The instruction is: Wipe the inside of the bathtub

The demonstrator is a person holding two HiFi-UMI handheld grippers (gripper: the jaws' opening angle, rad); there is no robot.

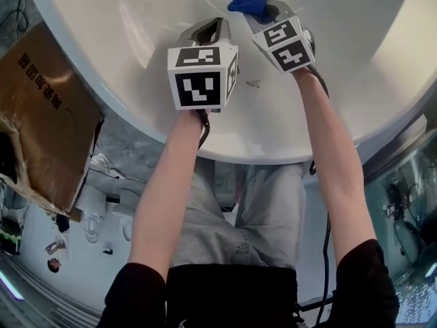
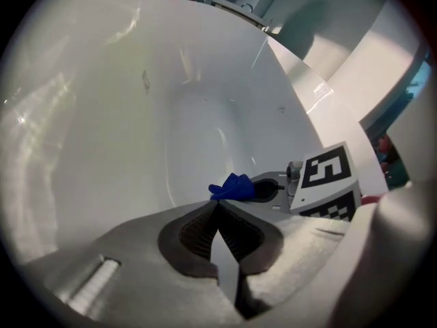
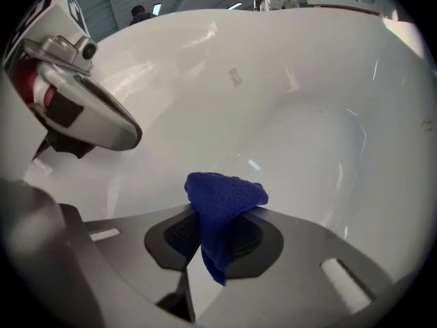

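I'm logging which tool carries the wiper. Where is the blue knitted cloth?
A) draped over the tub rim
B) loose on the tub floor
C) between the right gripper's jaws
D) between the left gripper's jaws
C: the right gripper view shows the blue knitted cloth pinched in the right gripper, whose jaws close on it; the left gripper is shut on nothing.

bathtub (image 1: 355,67) basin is open smooth wall ahead of and around both grippers; tightest spot is the narrow gap between left gripper (image 1: 208,27) and right gripper (image 1: 268,12), whose blue cloth (image 1: 249,1) sticks out forward; cardboard box (image 1: 41,115) stands outside the rim, left side.
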